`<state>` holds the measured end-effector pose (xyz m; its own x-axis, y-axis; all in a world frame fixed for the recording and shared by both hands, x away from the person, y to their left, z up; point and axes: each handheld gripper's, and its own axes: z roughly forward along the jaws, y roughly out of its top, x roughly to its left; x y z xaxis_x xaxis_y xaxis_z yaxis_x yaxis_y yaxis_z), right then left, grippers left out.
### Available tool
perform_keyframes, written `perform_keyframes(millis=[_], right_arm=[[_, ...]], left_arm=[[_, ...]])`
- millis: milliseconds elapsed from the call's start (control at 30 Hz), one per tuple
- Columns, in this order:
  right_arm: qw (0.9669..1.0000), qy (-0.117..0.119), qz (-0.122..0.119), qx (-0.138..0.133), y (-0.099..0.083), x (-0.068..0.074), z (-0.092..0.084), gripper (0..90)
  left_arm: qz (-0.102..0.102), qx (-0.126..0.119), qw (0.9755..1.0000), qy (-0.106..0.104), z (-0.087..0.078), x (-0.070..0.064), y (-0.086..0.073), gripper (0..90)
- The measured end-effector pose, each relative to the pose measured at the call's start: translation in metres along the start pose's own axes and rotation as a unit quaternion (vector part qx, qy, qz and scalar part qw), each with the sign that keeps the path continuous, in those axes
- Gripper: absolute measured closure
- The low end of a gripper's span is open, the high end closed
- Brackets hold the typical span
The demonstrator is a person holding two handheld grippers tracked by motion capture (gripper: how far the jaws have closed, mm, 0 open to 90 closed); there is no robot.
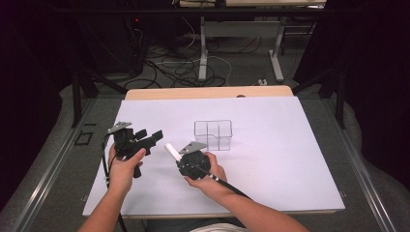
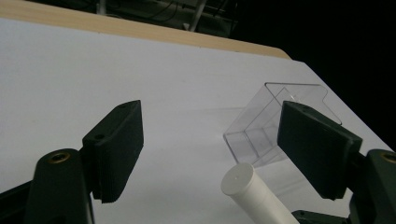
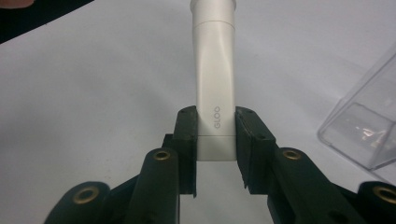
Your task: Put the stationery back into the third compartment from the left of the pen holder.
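A white glue stick point(image 3: 215, 93) marked "GLOO" is clamped at its base between the pads of my right gripper point(image 3: 215, 140), its capped end pointing away. In the high view the glue stick point(image 1: 171, 150) sticks out up-left from the right gripper point(image 1: 180, 157), lifted above the table. The left gripper point(image 1: 153, 137) is held at the left with its jaws apart, pointing toward the stick. In the left gripper view its pads point(image 2: 119, 149) stand wide with nothing between them, and the stick's cap point(image 2: 245, 184) rises from below. A clear divided plastic box point(image 1: 213, 135) stands just behind the right hand.
The white table top point(image 1: 270, 145) has a wooden strip along its far edge. Cables and desk legs lie on the floor beyond. Black cables trail from both grippers toward the person.
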<state>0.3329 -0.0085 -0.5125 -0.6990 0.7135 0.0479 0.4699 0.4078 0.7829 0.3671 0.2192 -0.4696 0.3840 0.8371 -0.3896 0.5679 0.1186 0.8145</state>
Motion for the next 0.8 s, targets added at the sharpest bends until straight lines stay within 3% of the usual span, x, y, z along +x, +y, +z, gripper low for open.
perform_keyframes(millis=[167, 400, 533, 800], right_arm=[[0.9999, -0.007, -0.002, -0.011, 0.007, -0.013, -0.012, 71.1], [0.999, -0.021, 0.002, -0.039, 0.016, -0.032, -0.031, 71.2], [0.9983, -0.028, 0.006, -0.05, 0.016, -0.042, -0.041, 71.1], [0.9964, -0.041, 0.018, -0.071, 0.012, -0.056, -0.052, 71.1]], left_arm=[[0.004, -0.001, 1.0, -0.003, 0.001, -0.006, 0.009, 23.0], [-0.018, 0.008, 0.9994, -0.028, 0.006, -0.017, 0.016, 26.9], [-0.046, 0.015, 0.9975, -0.052, 0.013, -0.023, 0.016, 31.9], [-0.063, 0.033, 0.9928, -0.096, 0.032, -0.042, 0.013, 39.1]])
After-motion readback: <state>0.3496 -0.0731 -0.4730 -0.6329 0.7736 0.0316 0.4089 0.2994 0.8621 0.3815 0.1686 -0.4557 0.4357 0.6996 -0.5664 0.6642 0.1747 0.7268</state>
